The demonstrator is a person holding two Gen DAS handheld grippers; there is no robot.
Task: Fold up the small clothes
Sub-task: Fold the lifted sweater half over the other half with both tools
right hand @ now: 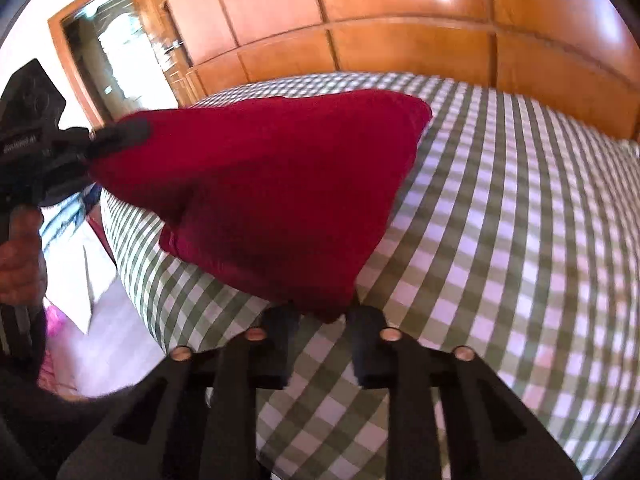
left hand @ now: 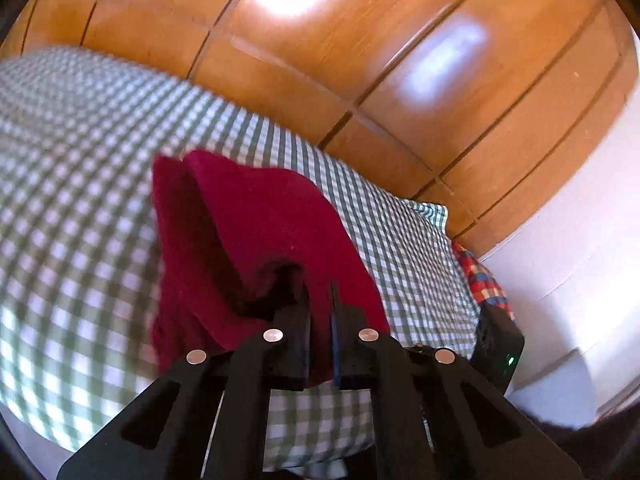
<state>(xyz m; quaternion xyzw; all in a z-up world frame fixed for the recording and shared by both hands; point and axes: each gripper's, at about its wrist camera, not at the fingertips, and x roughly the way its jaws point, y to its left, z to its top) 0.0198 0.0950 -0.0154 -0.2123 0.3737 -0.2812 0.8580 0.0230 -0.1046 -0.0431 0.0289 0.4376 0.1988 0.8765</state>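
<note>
A dark red garment (left hand: 256, 232) is lifted off the green-and-white checked bed (left hand: 80, 160). My left gripper (left hand: 320, 292) is shut on one edge of it, with cloth pinched between the black fingers and draping away over the bed. In the right wrist view the same red garment (right hand: 280, 184) stretches from the left gripper (right hand: 120, 136) at the left down to my right gripper (right hand: 324, 312). The right gripper's fingertips (right hand: 362, 316) clamp the garment's lower corner. The far corner of the garment hangs over the bed (right hand: 500, 220).
A wooden wardrobe (left hand: 400, 60) runs along the far side of the bed. A red-and-blue plaid cloth (left hand: 480, 276) lies at the bed's right edge by a white wall (left hand: 580, 260). A hand (right hand: 16, 260) holds the left tool. Something pink (right hand: 56, 320) lies on the floor.
</note>
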